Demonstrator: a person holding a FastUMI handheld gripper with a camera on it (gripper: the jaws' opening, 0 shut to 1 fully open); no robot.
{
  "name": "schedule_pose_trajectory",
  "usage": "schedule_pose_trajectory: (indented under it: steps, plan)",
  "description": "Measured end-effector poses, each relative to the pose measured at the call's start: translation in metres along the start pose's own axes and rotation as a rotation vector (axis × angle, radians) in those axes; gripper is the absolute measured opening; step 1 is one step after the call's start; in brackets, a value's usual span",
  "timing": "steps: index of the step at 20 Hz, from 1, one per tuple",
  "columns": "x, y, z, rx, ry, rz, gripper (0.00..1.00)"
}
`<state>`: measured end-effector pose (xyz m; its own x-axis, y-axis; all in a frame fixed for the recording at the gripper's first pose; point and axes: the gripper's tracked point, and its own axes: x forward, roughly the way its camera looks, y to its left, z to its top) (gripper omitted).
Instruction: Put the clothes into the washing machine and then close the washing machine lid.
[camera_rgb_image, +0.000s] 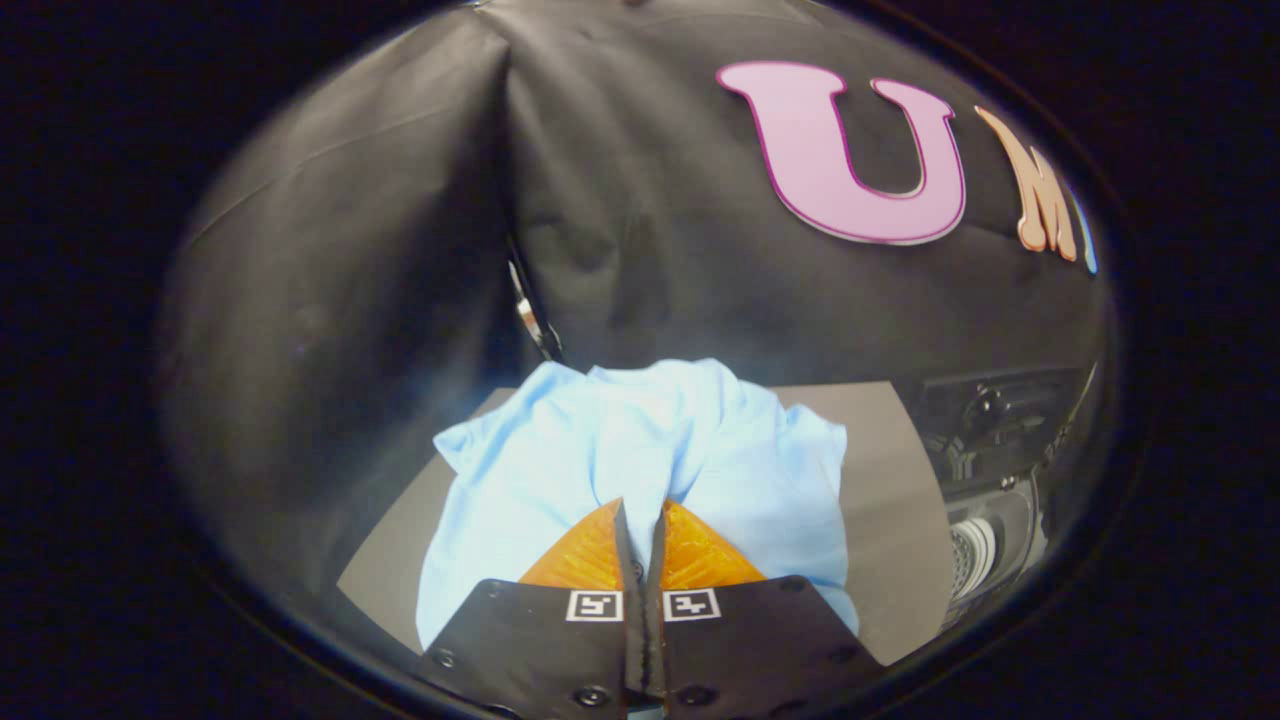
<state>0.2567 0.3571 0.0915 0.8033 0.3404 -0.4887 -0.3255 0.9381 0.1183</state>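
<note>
Pale blue cloth, a garment (640, 450), bunches up just ahead of the hand-held gripper (642, 520), draped over the grey counter (890, 500). The orange fingers (585, 555) are drawn nearly together with only a thin slit between them, their tips against the fabric; whether any cloth is pinched there I cannot tell. Off to the right, beyond the counter's edge, sits the washing machine (990, 480), dark and partly blurred.

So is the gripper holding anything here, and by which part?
The gripper is shut on the light blue garment, pinching a fold near the cloth's middle on the near side. The rest bunches ahead of the fingers.
</note>
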Motion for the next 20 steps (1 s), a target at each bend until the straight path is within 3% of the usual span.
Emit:
schedule_pose_trajectory:
  steps: [3, 8, 12, 20]
  plan:
    - [-0.037, 0.01, 0.039, 0.017, -0.073, 0.046, 0.0]
    - [-0.094, -0.002, 0.068, -0.082, -0.106, 0.002, 0.0]
    - [-0.134, -0.062, 0.07, -0.084, -0.149, -0.061, 0.0]
    - [-0.195, -0.208, 0.063, -0.012, -0.178, -0.291, 0.01]
